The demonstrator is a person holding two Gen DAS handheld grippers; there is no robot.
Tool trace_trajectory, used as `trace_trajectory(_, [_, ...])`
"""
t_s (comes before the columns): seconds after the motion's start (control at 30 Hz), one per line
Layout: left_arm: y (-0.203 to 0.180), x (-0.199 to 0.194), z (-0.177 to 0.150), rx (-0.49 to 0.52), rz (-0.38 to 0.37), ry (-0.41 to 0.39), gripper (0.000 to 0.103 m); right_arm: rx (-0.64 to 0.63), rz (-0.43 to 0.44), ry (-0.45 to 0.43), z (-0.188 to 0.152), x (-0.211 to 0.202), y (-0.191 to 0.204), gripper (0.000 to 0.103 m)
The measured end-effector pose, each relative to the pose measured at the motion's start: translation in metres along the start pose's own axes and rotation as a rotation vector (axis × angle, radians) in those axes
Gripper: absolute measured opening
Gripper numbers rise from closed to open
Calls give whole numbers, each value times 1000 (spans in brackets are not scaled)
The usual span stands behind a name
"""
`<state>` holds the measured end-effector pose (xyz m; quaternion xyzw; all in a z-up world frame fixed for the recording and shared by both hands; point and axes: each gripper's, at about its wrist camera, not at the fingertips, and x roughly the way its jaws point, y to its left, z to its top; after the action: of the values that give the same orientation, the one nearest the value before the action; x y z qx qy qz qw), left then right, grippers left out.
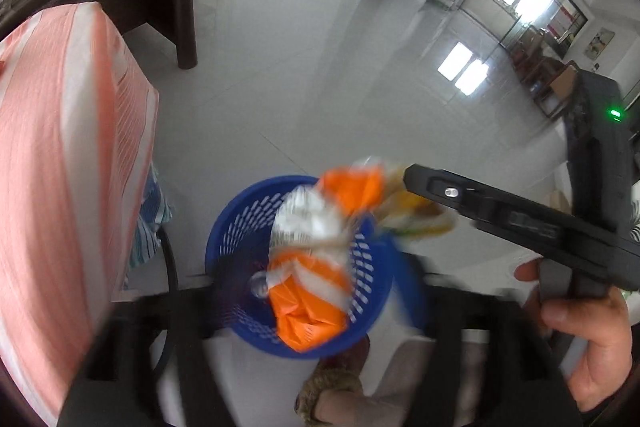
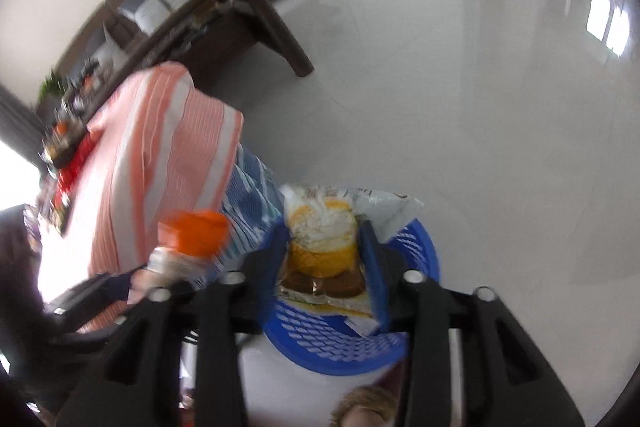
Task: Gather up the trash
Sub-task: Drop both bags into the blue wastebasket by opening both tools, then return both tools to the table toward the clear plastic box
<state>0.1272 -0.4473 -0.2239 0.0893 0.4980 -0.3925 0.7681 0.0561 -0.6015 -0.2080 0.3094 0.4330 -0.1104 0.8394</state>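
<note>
- Both grippers hang over the blue basket (image 1: 240,227) with jaws parted.
- Left gripper (image 1: 312,307): jaws stand wide; the orange-and-white wrapper (image 1: 308,267) lies between them over the basket mouth, blurred. No pad is seen pressing on it, so it reads as released, though the blur leaves some doubt.
- Right gripper (image 2: 324,259): jaws stand partly open on either side of the yellow snack bag (image 2: 322,247). The bag sits close between the fingers (image 2: 272,259); whether the pads bear on it cannot be settled, but it looks let go and is partly inside the basket rim.
- Handling, judged: both items are thin crumpled film, light, soft and slick. They give under a pinch and spring back open. Best hold is on a bunched fold or a sealed edge, not on a flat face.
- Risk, judged: film may cling to a pad or catch on the rim and hang outside.
- The basket is perforated plastic and stands on the pale glossy tile floor (image 1: 280,87), beside a striped orange-and-white cloth (image 1: 60,147) draped over furniture.
- Room: dark wooden bench (image 2: 240,7) with cushions along the wall; bright windows reflect on the floor.
- A person's hand (image 1: 588,339) grips the right gripper's handle in the left view.
</note>
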Motion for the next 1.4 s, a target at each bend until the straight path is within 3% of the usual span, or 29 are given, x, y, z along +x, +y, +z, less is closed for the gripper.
trace_trajectory(0.17, [7,-23,4,-14,-19,-53,89,12,25,-92,2,-16,-6,75])
trace_trajectory(0.23, [9,-54,1,9,-18,-128,95,-27,8,-137,3,-24,3,84])
trace_trajectory(0.37, [20,-128,-19,72,13,-281,98,-151,-18,-248,-1,-46,34,93])
trace_trajectory(0.47, [45,-173,-40,65,89,-365,98,-262,-49,-382,-8,-69,61,97])
trace_trajectory(0.57, [82,-206,-68,-8,153,-426,98,-355,-61,-524,-16,-90,90,98])
trace_trajectory(0.63, [105,-223,-87,-61,252,-433,98,-422,-29,-585,-22,-103,115,98])
trace_trajectory(0.73, [140,-241,-108,-96,385,-416,98,-516,115,-496,-27,-95,152,98])
trace_trajectory(0.83, [175,-253,-126,-142,481,-387,98,-590,150,-434,-40,-79,194,98])
trace_trajectory(0.97, [234,-272,-150,-276,494,-325,98,-695,153,-350,-67,-48,264,98])
trace_trajectory(1.17, [310,-282,-172,-388,575,-253,98,-779,180,-56,-108,22,354,98])
trace_trajectory(1.4, [380,-290,-181,-535,595,-232,98,-748,154,100,-127,74,406,98])
